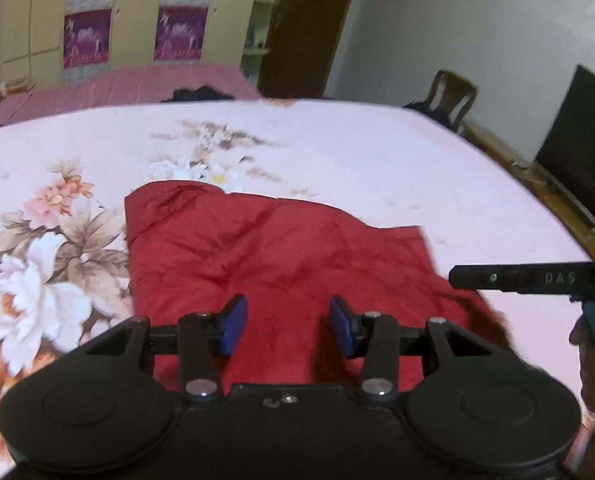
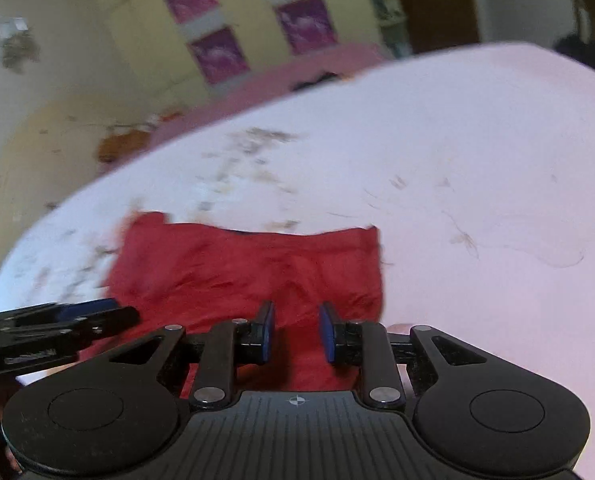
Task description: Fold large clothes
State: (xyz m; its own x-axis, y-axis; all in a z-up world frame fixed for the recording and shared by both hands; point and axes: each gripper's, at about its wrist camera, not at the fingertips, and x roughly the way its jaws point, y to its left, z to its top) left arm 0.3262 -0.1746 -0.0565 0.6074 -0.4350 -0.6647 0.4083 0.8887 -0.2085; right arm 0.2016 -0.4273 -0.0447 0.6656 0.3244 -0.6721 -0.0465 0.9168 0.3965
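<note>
Standing apart with nothing pinched between them, the blue pads [image 1: 233,326] of the left gripper [image 1: 288,326] hang over the near part of the red garment [image 1: 281,256]. The right gripper [image 2: 296,330] also holds nothing; its pads [image 2: 266,332] stand closer together, with bare red cloth visible through the gap. Ahead of both pairs of jaws the garment lies spread and creased on the pink floral bedsheet [image 1: 337,152], its far edge running straight across and a rumpled corner ahead and to the left. Seen from the left wrist, the right gripper reaches in from the right, clear of the cloth's edge. Beyond the bed stand a yellow wardrobe [image 1: 137,20] and a wooden chair [image 1: 451,98].
</note>
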